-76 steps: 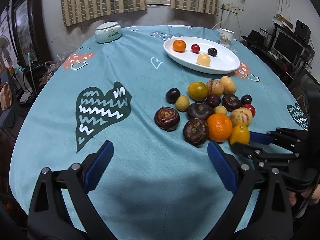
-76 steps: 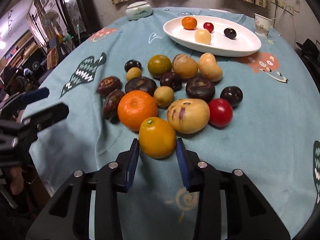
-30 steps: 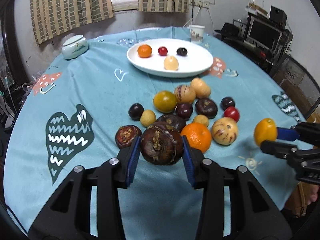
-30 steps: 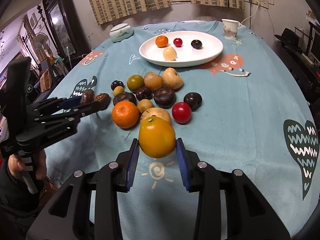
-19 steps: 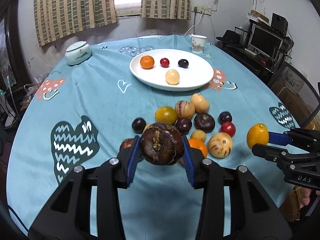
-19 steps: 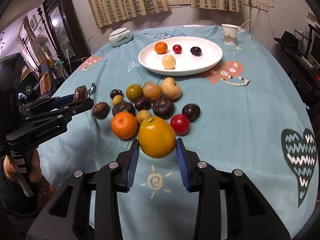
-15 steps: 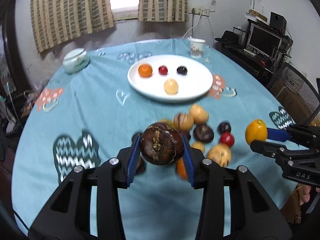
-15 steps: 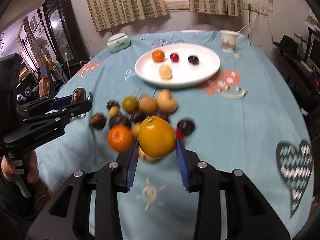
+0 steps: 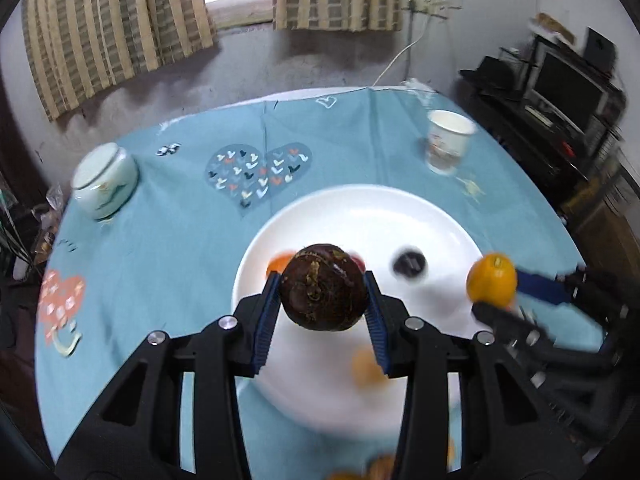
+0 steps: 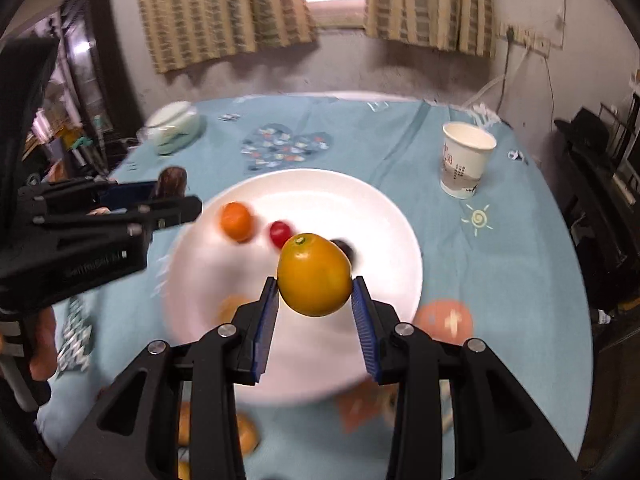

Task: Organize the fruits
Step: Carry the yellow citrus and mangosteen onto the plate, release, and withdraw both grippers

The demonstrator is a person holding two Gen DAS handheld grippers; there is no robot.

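Observation:
My left gripper (image 9: 322,312) is shut on a dark brown mangosteen (image 9: 323,287) and holds it in the air over the near part of the white oval plate (image 9: 360,208). My right gripper (image 10: 315,308) is shut on a yellow-orange citrus fruit (image 10: 314,276), also above the plate (image 10: 320,188). On the plate lie an orange (image 10: 236,221), a red cherry tomato (image 10: 280,232), a dark plum (image 9: 409,263) and a pale yellow fruit (image 10: 230,307). The right gripper with its fruit (image 9: 491,283) shows at the right of the left wrist view.
A paper cup (image 10: 464,159) stands beyond the plate at the right. A pale green lidded jar (image 9: 105,185) stands at the far left. Several loose fruits (image 10: 244,436) lie blurred on the blue tablecloth (image 9: 192,216) near the plate's front edge. A desk with a monitor (image 9: 568,84) is off the table's right.
Both grippers have moved forward with their fruits, from above the fruit pile to over the plate. The plate now fills the middle of both views.

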